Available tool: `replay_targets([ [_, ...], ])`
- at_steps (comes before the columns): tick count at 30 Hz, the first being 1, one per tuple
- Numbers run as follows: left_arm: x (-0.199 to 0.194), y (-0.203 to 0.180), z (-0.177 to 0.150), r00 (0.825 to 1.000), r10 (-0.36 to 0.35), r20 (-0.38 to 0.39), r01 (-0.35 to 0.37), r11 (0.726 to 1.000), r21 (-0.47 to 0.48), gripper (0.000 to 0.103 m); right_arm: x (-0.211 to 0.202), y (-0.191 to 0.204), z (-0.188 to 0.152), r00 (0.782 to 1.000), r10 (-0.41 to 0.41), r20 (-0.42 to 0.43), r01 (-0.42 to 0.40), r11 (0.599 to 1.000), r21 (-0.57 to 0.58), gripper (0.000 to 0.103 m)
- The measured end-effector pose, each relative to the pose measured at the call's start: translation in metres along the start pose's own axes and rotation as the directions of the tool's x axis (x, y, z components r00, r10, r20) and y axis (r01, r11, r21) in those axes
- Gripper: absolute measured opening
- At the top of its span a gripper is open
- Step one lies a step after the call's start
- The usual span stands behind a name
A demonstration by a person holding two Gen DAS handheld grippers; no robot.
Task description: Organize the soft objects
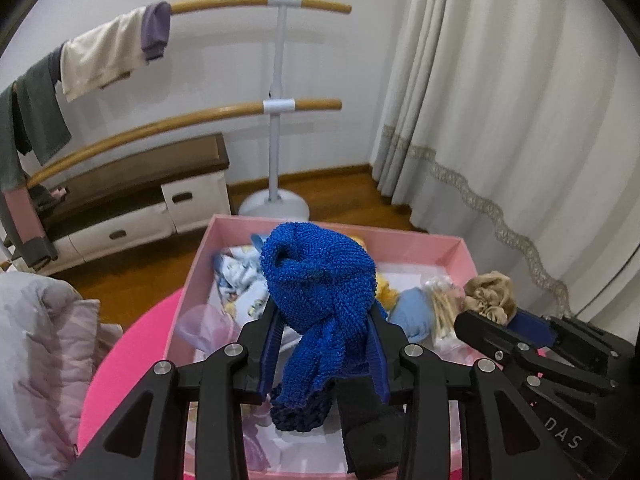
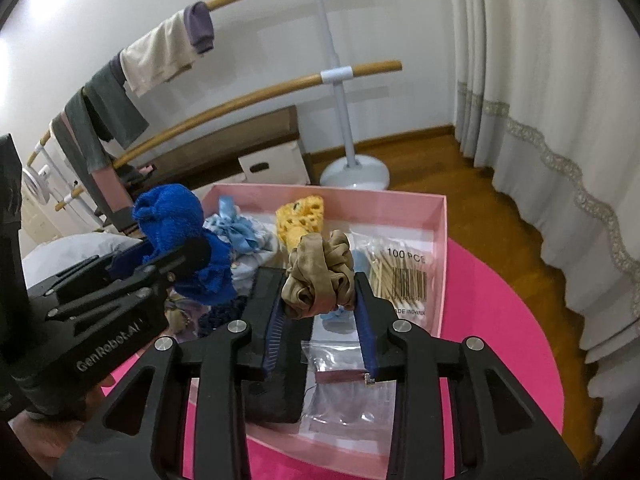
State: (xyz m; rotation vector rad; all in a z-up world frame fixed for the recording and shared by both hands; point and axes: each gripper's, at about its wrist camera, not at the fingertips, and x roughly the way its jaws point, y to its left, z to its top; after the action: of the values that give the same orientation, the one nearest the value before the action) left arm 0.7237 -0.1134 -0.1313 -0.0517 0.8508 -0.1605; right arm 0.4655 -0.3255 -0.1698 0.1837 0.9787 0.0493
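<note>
We see a home bedroom. Clothes hang on a wooden rail rack [image 1: 276,100], floor-length curtains [image 1: 500,120] fall to wood flooring, and a low drawer bench [image 1: 132,200] lines the wall.

Landmark: pink box [image 2: 438,240] on the pink desk [image 2: 500,320].

- My left jaws are full of blue knit cloth [image 1: 320,280]; it hangs over the box's left half.
- My right jaws are full of tan scrunchie [image 2: 320,276], just beside the cloth, above the box's middle.
- Box floor crowded: yellow sponge [image 2: 300,216] at far wall, cotton swab pack [image 2: 400,276] along right wall, light blue fabrics [image 2: 240,232] far left, clear bag [image 2: 340,360] near front.
- Bare floor strip between sponge and swabs.
- Desk right of box open.
</note>
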Motion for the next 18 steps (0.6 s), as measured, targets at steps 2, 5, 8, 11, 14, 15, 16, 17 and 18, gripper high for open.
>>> replay_targets([
  [2, 0.014, 0.0, 0.011, 1.0, -0.002, -0.021, 0.001, 1.0, -0.004, 0.04, 0.006, -0.002, 0.0, 1.0, -0.004, -0.011, 0.004, 1.0, 0.004, 0.034],
  [5, 0.023, 0.002, 0.017, 1.0, -0.007, -0.028, 0.006, 1.0, -0.014, 0.059, 0.01, -0.007, -0.001, 1.0, -0.008, -0.024, 0.009, 1.0, 0.015, 0.038],
  [8, 0.02, 0.006, 0.019, 1.0, 0.019, 0.001, -0.019, 1.0, -0.018, 0.077, 0.01, -0.008, -0.002, 0.999, -0.011, -0.03, 0.011, 1.0, 0.02, 0.043],
  [11, 0.013, 0.009, 0.015, 0.999, 0.033, 0.026, -0.033, 0.999, -0.023, 0.081, 0.008, -0.01, -0.002, 1.0, -0.014, -0.022, 0.015, 0.999, 0.037, 0.06],
  [14, 0.0, 0.013, 0.016, 0.997, 0.056, 0.056, -0.054, 0.998, -0.033, 0.091, 0.002, -0.013, -0.004, 1.0, -0.021, 0.0, 0.021, 0.998, 0.062, 0.097],
  [15, -0.005, 0.015, 0.015, 0.995, 0.068, 0.073, -0.066, 0.997, -0.036, 0.096, -0.001, -0.014, -0.005, 1.0, -0.021, 0.008, 0.02, 0.997, 0.076, 0.103],
  [16, -0.011, 0.017, 0.014, 0.992, 0.082, 0.092, -0.079, 0.996, -0.037, 0.103, -0.004, -0.016, -0.005, 1.0, -0.023, 0.016, 0.022, 0.996, 0.084, 0.103],
  [17, -0.018, 0.017, 0.015, 0.989, 0.092, 0.119, -0.089, 0.995, -0.036, 0.103, -0.008, -0.016, -0.007, 0.999, -0.035, 0.023, 0.033, 0.995, 0.091, 0.103],
  [18, -0.024, 0.017, 0.013, 0.986, 0.101, 0.134, -0.098, 0.995, -0.032, 0.103, -0.012, -0.015, -0.008, 0.998, -0.047, 0.03, 0.044, 0.995, 0.091, 0.103],
])
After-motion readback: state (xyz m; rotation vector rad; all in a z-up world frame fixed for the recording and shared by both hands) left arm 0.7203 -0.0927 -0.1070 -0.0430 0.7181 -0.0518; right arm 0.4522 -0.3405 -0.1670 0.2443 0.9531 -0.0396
